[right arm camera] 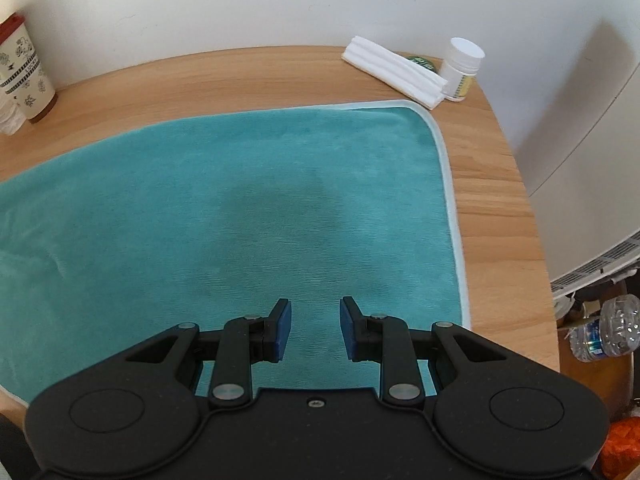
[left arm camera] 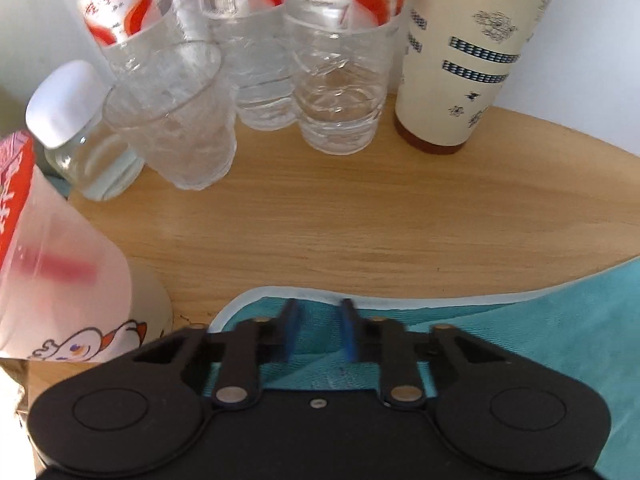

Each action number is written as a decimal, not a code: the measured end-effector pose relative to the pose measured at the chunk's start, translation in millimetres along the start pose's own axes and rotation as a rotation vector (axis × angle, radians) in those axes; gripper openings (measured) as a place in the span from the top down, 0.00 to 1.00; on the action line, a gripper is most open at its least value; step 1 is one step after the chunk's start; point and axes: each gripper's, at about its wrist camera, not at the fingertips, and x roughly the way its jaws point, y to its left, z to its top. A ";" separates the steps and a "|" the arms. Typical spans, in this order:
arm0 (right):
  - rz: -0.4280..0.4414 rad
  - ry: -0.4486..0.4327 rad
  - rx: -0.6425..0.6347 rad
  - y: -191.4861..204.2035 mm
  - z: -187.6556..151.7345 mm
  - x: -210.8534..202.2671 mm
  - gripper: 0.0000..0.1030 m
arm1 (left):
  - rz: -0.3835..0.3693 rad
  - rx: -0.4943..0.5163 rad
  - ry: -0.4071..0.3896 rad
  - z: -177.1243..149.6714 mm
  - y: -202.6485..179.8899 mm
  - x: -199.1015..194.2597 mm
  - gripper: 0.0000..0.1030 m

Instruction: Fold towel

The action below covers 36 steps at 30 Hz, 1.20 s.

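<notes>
Bright, even daylight in both views. A soft shadow darkens the towel (right arm camera: 256, 184) just ahead of the fingers (right arm camera: 283, 330). Bottles (left arm camera: 256, 40) far beyond the fingers show motion blur. Fisheye distortion bows the desk (right arm camera: 500, 208) edge, and dark vignetting fills the frame corners.

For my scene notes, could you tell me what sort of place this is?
Probably a home or dorm room: a small wooden table against a plain white wall, crowded with water bottles, a patterned paper cup and a pill bottle beside the teal towel.
</notes>
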 end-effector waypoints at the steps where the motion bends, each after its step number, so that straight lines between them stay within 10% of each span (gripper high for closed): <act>1: 0.002 0.001 0.001 0.0 0.1 0.1 0.71 | 0.008 0.011 -0.009 2.8 -4.7 1.0 0.94; 18: -0.065 0.089 0.040 -20.6 -1.2 28.1 0.70 | 0.115 -0.032 -0.135 41.4 -23.7 16.9 0.94; 29: -0.051 0.100 0.115 -43.4 -4.8 29.3 0.52 | 0.149 -0.065 -0.185 56.6 -28.1 28.5 0.94; 36: -0.103 0.052 0.088 -40.1 -7.6 16.7 0.53 | 0.118 -0.141 -0.164 61.1 -22.7 5.8 0.58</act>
